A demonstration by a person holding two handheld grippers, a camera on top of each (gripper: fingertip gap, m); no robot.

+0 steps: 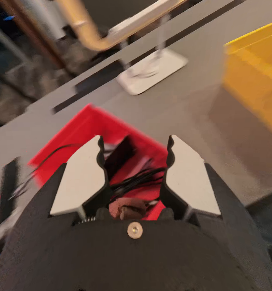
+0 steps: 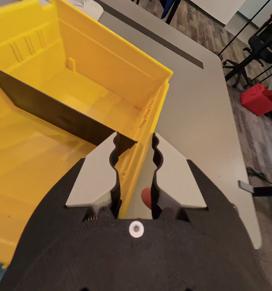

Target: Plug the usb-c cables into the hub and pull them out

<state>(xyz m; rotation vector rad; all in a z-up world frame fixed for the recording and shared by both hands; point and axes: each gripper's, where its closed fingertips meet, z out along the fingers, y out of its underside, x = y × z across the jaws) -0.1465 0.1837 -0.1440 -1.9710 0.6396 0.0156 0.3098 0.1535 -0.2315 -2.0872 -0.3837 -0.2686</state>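
Observation:
The left wrist view is blurred by motion. My left gripper (image 1: 136, 138) is open and empty, held above a red bin (image 1: 91, 126) on the grey table. In the bin lie a bundle of black cables (image 1: 140, 181), a dark flat box-shaped thing (image 1: 121, 154) and a brown object (image 1: 129, 209). I cannot pick out the hub. My right gripper (image 2: 135, 135) is open and empty, hovering over the right rim of a yellow bin (image 2: 100, 66) that has a black divider (image 2: 53, 108) and looks bare inside.
A white stand base (image 1: 154, 70) stands at the table's far side, and the yellow bin (image 1: 255, 75) is to the right. A dark bar-shaped thing (image 1: 7, 189) lies left of the red bin. Beyond the table edge (image 2: 236, 126) are office chairs (image 2: 258, 52) and a red box (image 2: 258, 102) on the floor.

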